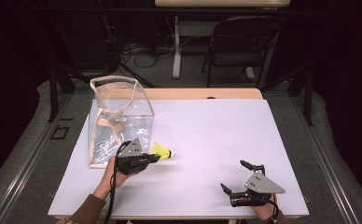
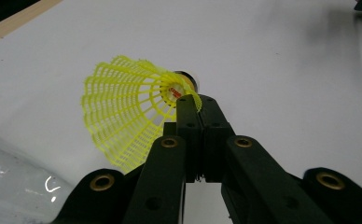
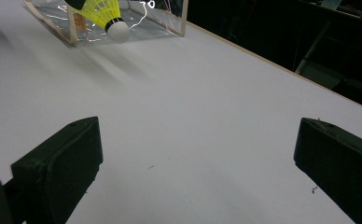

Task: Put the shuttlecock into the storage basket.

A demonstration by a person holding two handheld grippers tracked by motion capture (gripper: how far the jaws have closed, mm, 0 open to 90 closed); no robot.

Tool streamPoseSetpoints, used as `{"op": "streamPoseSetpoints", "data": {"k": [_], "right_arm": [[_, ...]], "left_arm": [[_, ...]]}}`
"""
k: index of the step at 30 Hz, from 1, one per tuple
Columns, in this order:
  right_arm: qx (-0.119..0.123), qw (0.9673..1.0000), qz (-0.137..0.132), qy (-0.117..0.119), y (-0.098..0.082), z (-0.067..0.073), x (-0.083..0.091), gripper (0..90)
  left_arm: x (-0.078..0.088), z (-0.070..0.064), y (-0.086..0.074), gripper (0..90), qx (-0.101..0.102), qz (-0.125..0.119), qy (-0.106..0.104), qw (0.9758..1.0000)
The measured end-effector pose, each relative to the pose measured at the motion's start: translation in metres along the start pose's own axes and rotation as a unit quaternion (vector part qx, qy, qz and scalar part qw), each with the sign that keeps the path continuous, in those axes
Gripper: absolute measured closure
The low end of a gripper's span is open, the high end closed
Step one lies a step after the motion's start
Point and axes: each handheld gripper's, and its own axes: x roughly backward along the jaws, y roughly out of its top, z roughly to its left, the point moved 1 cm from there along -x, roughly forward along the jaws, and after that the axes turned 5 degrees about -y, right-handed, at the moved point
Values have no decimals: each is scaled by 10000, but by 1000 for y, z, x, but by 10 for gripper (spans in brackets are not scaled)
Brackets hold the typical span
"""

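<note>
Most of the table (image 1: pixel 207 126) lies bare: the whole middle, the far right corner and the right edge give open passage. The one standing obstacle is the clear bag (image 1: pixel 118 116), upright near the far left corner, its open mouth upward. Just beside its near right side the left gripper (image 1: pixel 155 157) holds a yellow shuttlecock (image 1: pixel 162 150), narrowing that gap. The right gripper (image 1: pixel 240 177) rests at the near right edge, its jaws wide apart over bare surface.
</note>
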Motion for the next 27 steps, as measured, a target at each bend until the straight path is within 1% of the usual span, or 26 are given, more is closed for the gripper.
{"op": "streamPoseSetpoints", "data": {"k": [5,11,14,20,27], "right_arm": [[-16,10000,5,-3,0,0,-1,6],[-25,10000,10,-3,0,0,-1,6],[-24,10000,14,1,0,0,-1,6],[-24,10000,15,-5,0,0,-1,6],[-29,10000,24,-1,0,0,-1,6]], "left_arm": [[2,1,2,889,39,-72,99,9999],[4,1,5,889,-6,-94,210,9997],[5,1,7,889,17,-104,256,9996],[5,1,11,889,-3,-86,371,9993],[6,1,16,889,-11,-114,431,9990]]}}
